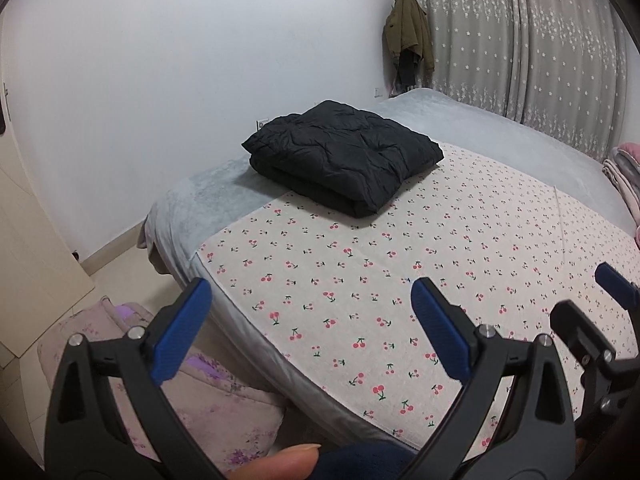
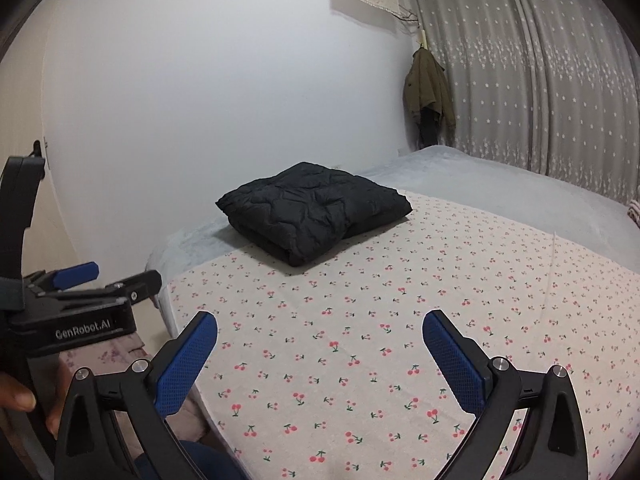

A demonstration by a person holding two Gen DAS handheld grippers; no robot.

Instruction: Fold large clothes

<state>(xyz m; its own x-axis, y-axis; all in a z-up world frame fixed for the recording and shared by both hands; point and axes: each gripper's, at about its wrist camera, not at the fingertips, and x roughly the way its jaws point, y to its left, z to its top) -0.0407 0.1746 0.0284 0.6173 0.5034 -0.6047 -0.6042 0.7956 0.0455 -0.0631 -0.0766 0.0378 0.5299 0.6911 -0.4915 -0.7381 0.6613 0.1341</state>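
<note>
A black quilted jacket (image 1: 344, 156) lies folded into a thick rectangle at the far left of the bed, half on the cherry-print cloth (image 1: 400, 280) and half on the grey blanket. It also shows in the right wrist view (image 2: 314, 210). My left gripper (image 1: 312, 300) is open and empty above the bed's near edge, well short of the jacket. My right gripper (image 2: 320, 332) is open and empty above the cherry-print cloth (image 2: 400, 340), also short of the jacket. The right gripper's tip (image 1: 616, 284) shows at the right of the left wrist view. The left gripper's tip (image 2: 80, 274) shows at the left of the right wrist view.
A grey blanket (image 1: 500, 136) covers the bed to the curtains (image 1: 540, 40). An olive coat (image 1: 408, 36) hangs in the far corner. Pink floral bedding (image 1: 200, 380) lies on the floor left of the bed. Folded pink fabric (image 1: 624, 176) sits at the right edge.
</note>
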